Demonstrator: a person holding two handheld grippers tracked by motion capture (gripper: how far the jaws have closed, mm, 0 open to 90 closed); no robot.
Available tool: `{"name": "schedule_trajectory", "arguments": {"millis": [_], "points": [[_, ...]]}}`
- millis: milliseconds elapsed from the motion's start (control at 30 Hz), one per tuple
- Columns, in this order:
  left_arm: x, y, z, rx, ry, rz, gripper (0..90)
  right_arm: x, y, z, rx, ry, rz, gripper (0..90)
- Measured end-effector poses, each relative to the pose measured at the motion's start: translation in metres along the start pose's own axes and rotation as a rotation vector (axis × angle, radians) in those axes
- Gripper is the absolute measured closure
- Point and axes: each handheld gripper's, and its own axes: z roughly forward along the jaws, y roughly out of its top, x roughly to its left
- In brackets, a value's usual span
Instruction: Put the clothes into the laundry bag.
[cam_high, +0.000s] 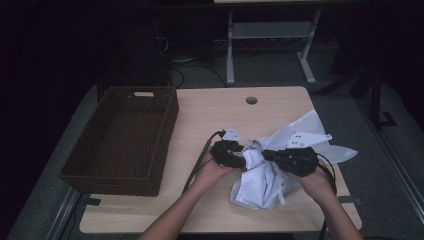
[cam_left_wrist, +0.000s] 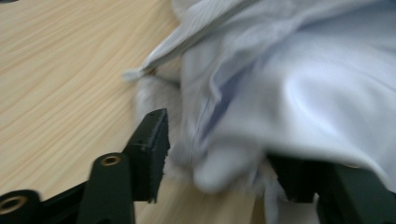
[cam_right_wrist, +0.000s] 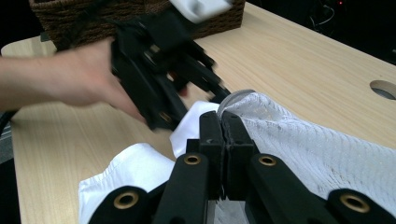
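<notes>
White shirt (cam_high: 260, 177) lay crumpled at lower centre-right of the table (cam_high: 200, 115). Right gripper (cam_right_wrist: 223, 122) was clamped on a fold, anchoring it; left gripper (cam_left_wrist: 215, 154) stood partly open around loose cloth, pads not pressing (likely regripping). Wicker basket (cam_high: 122, 140) waited at left.

High view is dim and underexposed, black toward 9 and 12 o'clock; only the desk (cam_high: 210, 115) and white cloth (cam_high: 260, 185) catch light. Left gripper view is brighter, cloth (cam_left_wrist: 299, 93) motion-blurred and soft, no glare. Right gripper view is well lit; the other tool (cam_right_wrist: 154, 60) at 11 o'clock smears with motion, near jaws sharp.
</notes>
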Motion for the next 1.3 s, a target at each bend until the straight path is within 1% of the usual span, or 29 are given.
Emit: {"name": "schedule_trajectory", "arguments": {"millis": [67,100,133,233,300,400,467,533,600,667,733,800,833,867,900,933,1000,1067,1100,1133,1233,1267,1300], "points": [[0.008,-0.007,-0.016,0.0,0.027,0.002,40.2,-0.001,0.0,0.0,-0.001,-0.003,0.003,88.2],[0.012,-0.01,-0.02,0.0,0.033,-0.005,40.3,-0.001,0.0,0.0,-0.001,-0.004,0.004,88.2],[0.018,-0.013,-0.025,0.005,0.051,-0.018,40.8,-0.001,0.0,0.0,-0.002,-0.004,0.004,88.2],[0.031,-0.019,-0.027,0.02,0.092,-0.046,45.3,-0.001,0.0,0.002,0.001,-0.003,0.005,88.1],[0.039,-0.019,-0.021,0.025,0.109,-0.053,47.4,0.0,0.0,0.003,0.006,-0.003,0.003,88.1],[0.046,-0.015,-0.002,0.045,0.113,-0.058,47.6,0.0,-0.001,0.005,0.009,0.001,0.003,88.1],[0.048,-0.012,0.009,0.053,0.1,-0.058,48.0,0.0,-0.002,0.006,0.01,0.003,0.004,88.1],[0.048,-0.008,0.021,0.069,0.091,-0.041,49.3,0.0,-0.002,0.005,0.009,0.006,0.007,88.1],[0.048,-0.006,0.027,0.074,0.085,-0.035,51.2,-0.001,-0.003,0.005,0.006,0.008,0.011,88.1],[0.047,-0.005,0.033,0.081,0.067,-0.031,53.6,-0.001,-0.003,0.004,0.004,0.007,0.013,88.1],[0.045,-0.005,0.038,0.1,0.046,-0.021,59.8,-0.002,-0.003,0.004,0.003,0.006,0.013,88.1],[0.043,-0.005,0.041,0.125,0.032,0.005,75.2,-0.002,-0.003,0.003,0.002,0.005,0.012,88.2],[0.041,-0.006,0.042,0.136,0.033,0.014,80.0,-0.002,-0.003,0.003,0.003,0.005,0.013,88.1],[0.04,-0.006,0.042,0.149,0.044,0.034,84.2,-0.002,-0.003,0.004,0.003,0.005,0.012,88.1],[0.04,-0.005,0.042,0.151,0.043,0.035,87.8,-0.002,-0.003,0.004,0.003,0.004,0.012,88.2],[0.04,-0.005,0.041,0.154,0.049,0.031,88.9,-0.002,-0.003,0.004,0.003,0.004,0.012,88.1],[0.041,-0.005,0.036,0.159,0.076,0.028,89.5,-0.002,-0.002,0.004,0.002,0.004,0.011,88.1],[0.043,-0.007,0.027,0.154,0.104,0.013,89.6,-0.002,-0.002,0.003,0.0,0.003,0.01,88.1],[0.044,-0.009,0.024,0.149,0.111,0.006,89.6,-0.001,-0.002,0.003,-0.002,0.003,0.011,88.1],[0.046,-0.011,0.017,0.147,0.127,-0.004,89.6,-0.002,-0.002,0.003,-0.003,0.002,0.01,88.1],[0.05,-0.018,0.0,0.144,0.175,-0.017,89.6,-0.003,-0.001,0.003,-0.007,-0.003,0.009,88.2],[0.053,-0.023,-0.01,0.14,0.199,-0.028,89.6,-0.003,-0.001,0.004,-0.008,-0.004,0.01,88.2],[0.054,-0.025,-0.017,0.136,0.214,-0.039,89.6,-0.003,-0.001,0.004,-0.007,-0.004,0.013,88.2]]}}
